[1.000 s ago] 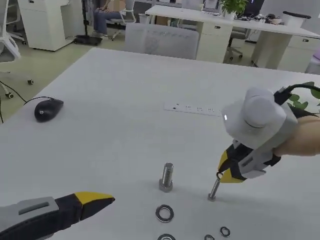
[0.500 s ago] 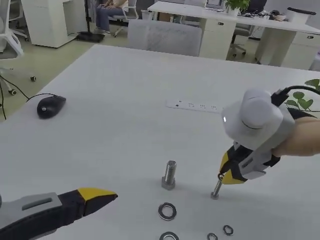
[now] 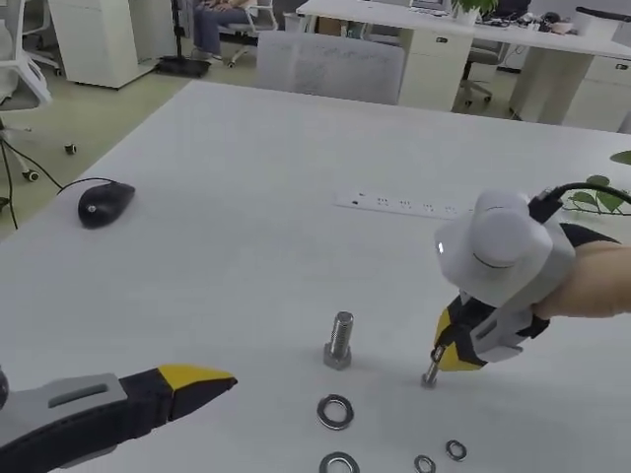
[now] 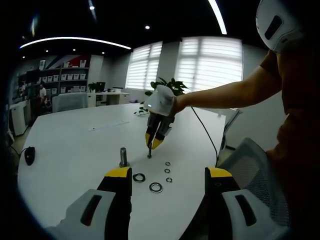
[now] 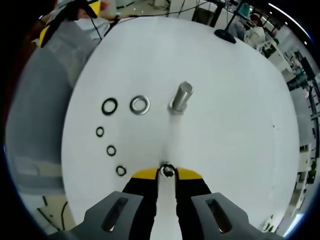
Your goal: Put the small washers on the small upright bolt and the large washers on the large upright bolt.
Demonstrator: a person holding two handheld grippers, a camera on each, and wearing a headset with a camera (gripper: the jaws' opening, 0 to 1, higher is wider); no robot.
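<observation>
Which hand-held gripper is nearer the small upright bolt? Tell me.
Right. The right hand-held gripper is right at the small upright bolt; the left hand-held gripper hangs apart, beyond the large bolt.

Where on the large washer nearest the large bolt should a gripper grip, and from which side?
Pinch the large washer across one side of its ring, one jaw in the hole, one outside, coming straight down: it lies flat on the table, so a sideways approach likely finds no edge.
</observation>
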